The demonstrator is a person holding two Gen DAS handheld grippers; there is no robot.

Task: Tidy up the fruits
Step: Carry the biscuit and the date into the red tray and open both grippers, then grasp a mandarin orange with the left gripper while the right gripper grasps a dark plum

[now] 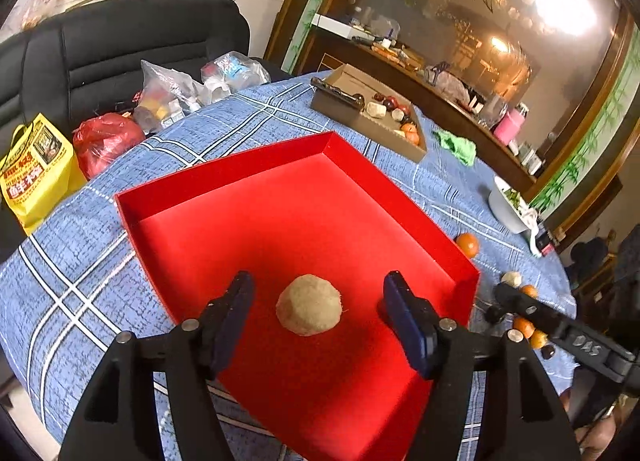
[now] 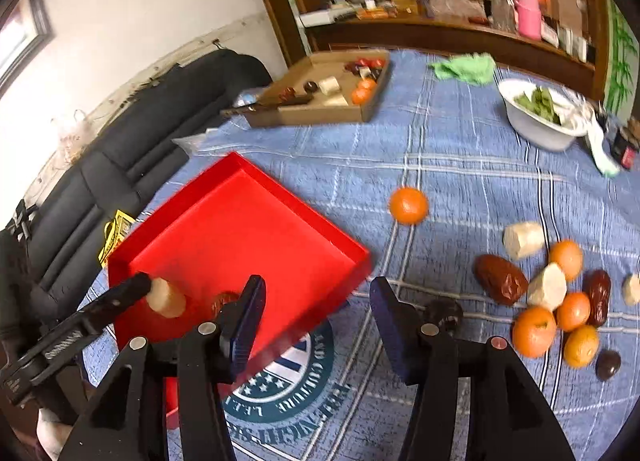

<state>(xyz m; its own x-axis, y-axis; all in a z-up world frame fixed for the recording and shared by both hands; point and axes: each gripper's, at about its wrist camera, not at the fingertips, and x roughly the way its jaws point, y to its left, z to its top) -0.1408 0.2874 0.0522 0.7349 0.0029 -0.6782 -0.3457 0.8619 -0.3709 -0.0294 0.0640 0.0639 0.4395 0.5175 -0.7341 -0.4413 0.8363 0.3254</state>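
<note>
Round surface [image 1: 100, 261] under a blue plaid cloth; black sofa [image 1: 120, 49] behind it, mirrored sideboard along the far wall.

Nearest: left hand-held gripper [image 1: 316, 301], fingers spread wide over the near part of the red tray [image 1: 240, 197]. A tan, rough-skinned round fruit [image 1: 309, 304] lies on the tray floor between the fingers, touching neither. In the right wrist view this fruit sits beside one finger of the left gripper; contact cannot be told.

Right hand-held gripper [image 2: 318, 321] also spread, holding nothing, hovering past the tray's near right edge above a round printed emblem [image 2: 288, 381] on the cloth.

Right of the tray, a loose cluster of oranges [image 2: 534, 331], dark red dates [image 2: 500, 279] and pale cut chunks [image 2: 548, 287]. One orange [image 2: 409, 205] lies apart, farther in.

Farther: white bowl [image 2: 536, 129] with greens at the right edge, green cloth [image 2: 464, 67], cardboard box [image 2: 320, 109] with more fruit near the far edge.
</note>
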